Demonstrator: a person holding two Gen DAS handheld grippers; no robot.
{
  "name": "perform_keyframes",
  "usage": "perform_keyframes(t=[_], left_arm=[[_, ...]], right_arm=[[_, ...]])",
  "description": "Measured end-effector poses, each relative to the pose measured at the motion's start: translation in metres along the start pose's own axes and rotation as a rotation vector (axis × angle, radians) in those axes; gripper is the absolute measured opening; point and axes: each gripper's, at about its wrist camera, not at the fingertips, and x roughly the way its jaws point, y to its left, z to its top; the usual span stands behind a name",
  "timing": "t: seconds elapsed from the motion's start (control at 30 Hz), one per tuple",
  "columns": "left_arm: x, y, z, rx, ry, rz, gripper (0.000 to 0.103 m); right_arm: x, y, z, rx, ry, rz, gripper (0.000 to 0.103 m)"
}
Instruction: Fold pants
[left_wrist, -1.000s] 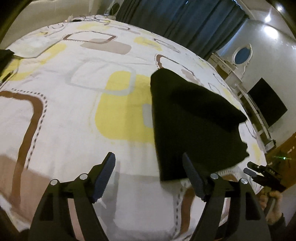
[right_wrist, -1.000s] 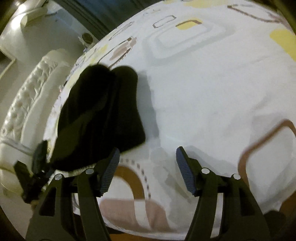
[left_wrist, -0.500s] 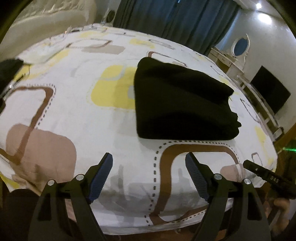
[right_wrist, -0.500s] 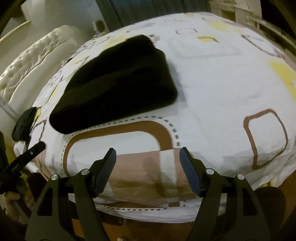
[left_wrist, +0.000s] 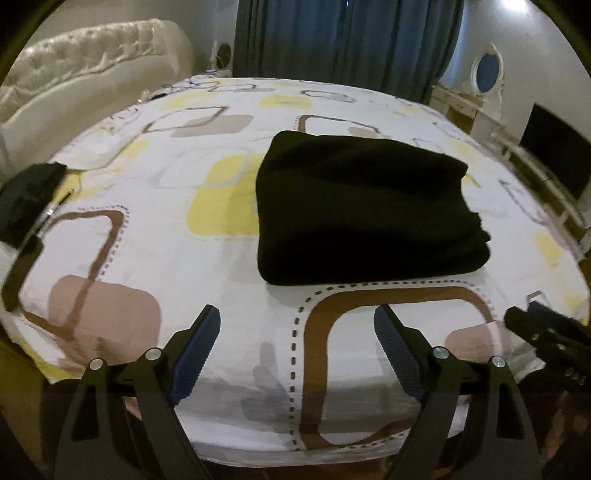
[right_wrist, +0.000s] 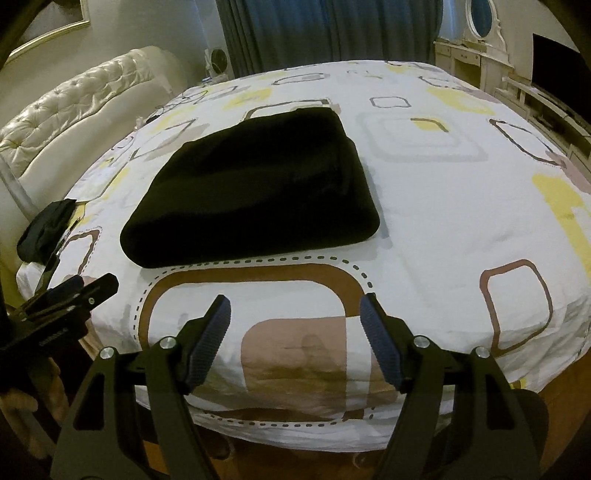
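Note:
The black pants (left_wrist: 362, 210) lie folded in a thick, roughly square bundle on the patterned bed sheet (left_wrist: 236, 266). They also show in the right wrist view (right_wrist: 255, 188). My left gripper (left_wrist: 297, 332) is open and empty, held back near the bed's front edge, short of the bundle. My right gripper (right_wrist: 295, 321) is open and empty, also near the front edge, apart from the pants. The right gripper shows at the right edge of the left wrist view (left_wrist: 546, 332); the left gripper shows at the left of the right wrist view (right_wrist: 62, 299).
A small black object (left_wrist: 29, 199) lies at the bed's left edge, also in the right wrist view (right_wrist: 44, 229). A white tufted headboard (left_wrist: 85, 77) stands at the left, blue curtains (left_wrist: 347, 40) behind, a dresser with a TV (left_wrist: 554, 147) at the right.
Both grippers have pulled back from the pants toward the bed's front edge and levelled out. The folded bundle now lies farther away; it has not moved on the bed.

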Motion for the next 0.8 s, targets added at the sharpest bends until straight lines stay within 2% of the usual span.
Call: perform_keyframes(t=[0.07, 0.8], left_arm=[[0.000, -0.003, 0.001, 0.005, 0.002, 0.022, 0.084], [-0.001, -0.012, 0.000, 0.006, 0.015, 0.047, 0.084]], right_arm=[[-0.001, 0.000, 0.000, 0.002, -0.001, 0.001, 0.073], [-0.003, 0.001, -0.001, 0.007, 0.010, 0.009, 0.073]])
